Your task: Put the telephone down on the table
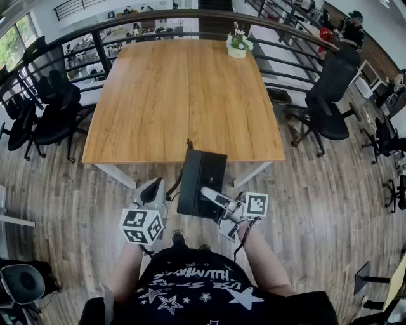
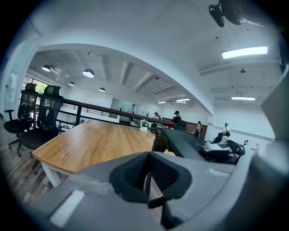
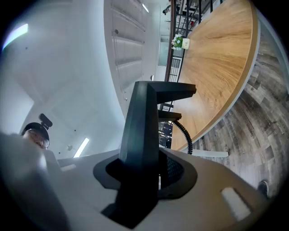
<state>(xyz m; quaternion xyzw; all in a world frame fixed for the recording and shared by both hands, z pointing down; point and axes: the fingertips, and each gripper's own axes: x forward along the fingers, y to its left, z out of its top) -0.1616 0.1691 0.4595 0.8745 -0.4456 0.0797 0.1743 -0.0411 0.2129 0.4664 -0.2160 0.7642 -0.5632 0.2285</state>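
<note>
A black desk telephone (image 1: 200, 181) hangs in the air just short of the near edge of the wooden table (image 1: 184, 95). My right gripper (image 1: 214, 195) is shut on its near edge; in the right gripper view the telephone (image 3: 145, 122) stands up between the jaws of the right gripper (image 3: 145, 178). Its coiled cord (image 1: 175, 183) runs down its left side to my left gripper (image 1: 152, 192). In the left gripper view the cord (image 2: 146, 180) passes through the notch of the closed jaws of the left gripper (image 2: 151, 200), with the telephone (image 2: 185, 142) to the right.
A small potted plant (image 1: 238, 44) stands at the table's far right corner. Black office chairs stand to the left (image 1: 51, 114) and right (image 1: 330, 95) of the table. A dark railing (image 1: 190, 16) runs behind it. Wooden floor lies below me.
</note>
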